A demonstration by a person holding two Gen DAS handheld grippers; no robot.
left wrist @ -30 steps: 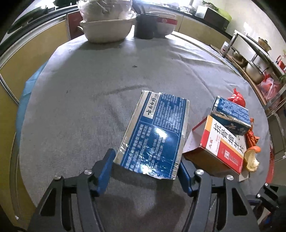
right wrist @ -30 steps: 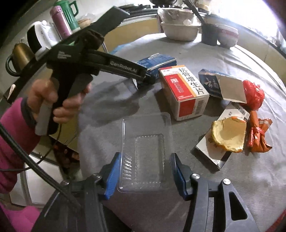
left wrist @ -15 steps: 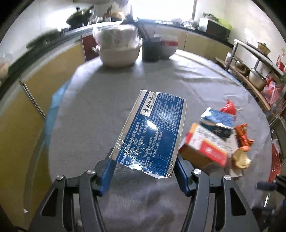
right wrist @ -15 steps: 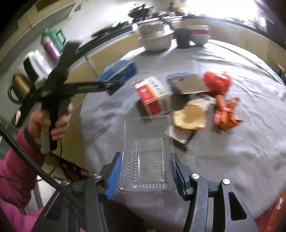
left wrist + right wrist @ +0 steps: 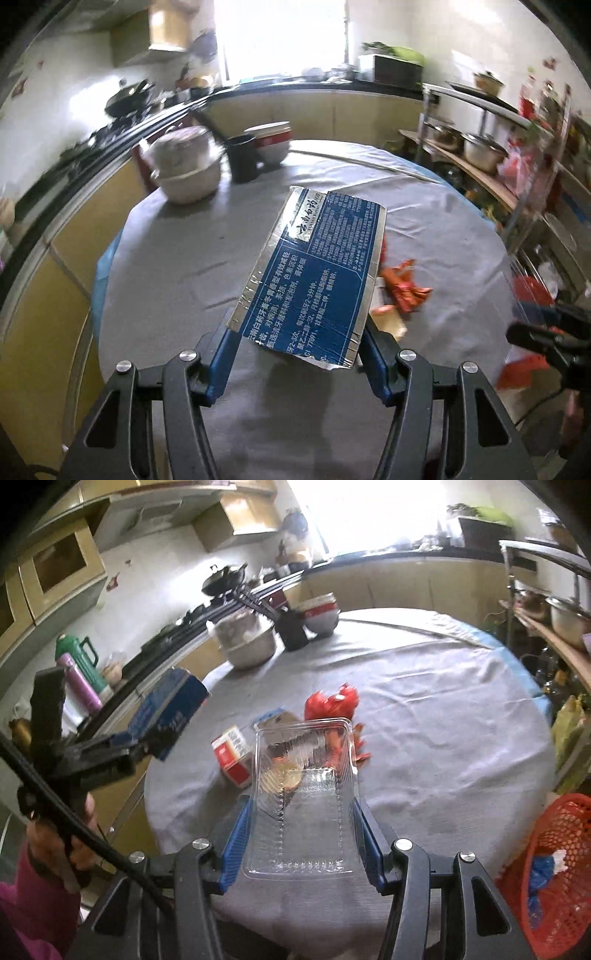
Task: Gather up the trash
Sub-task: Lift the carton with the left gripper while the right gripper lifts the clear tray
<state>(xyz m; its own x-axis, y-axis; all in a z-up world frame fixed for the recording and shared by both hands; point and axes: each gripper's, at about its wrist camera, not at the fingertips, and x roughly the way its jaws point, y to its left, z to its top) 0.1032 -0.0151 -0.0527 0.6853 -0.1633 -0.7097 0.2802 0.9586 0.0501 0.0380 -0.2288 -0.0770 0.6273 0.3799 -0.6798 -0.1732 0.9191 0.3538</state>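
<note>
Lifted higher off the table than before, one blue box is being clamped by the left gripper. Seen from the right wrist, one clear tray is being gripped by the right gripper, raised above the trash; one red basket is showing beside it.

Left wrist view: blue carton blocks most of the trash pile on the desk; only orange wrappers and a blurred pale scrap show at its right edge. Right tongs are cut off at the frame edge, so their state is unreadable there. Carton's small print is too fine to read.

Right wrist view: clear tray distorts what sits behind it; the yellowish lump is unidentifiable. Red basket is clipped by the frame edge, its contents unclear. Red-white box is motion-blurred.
</note>
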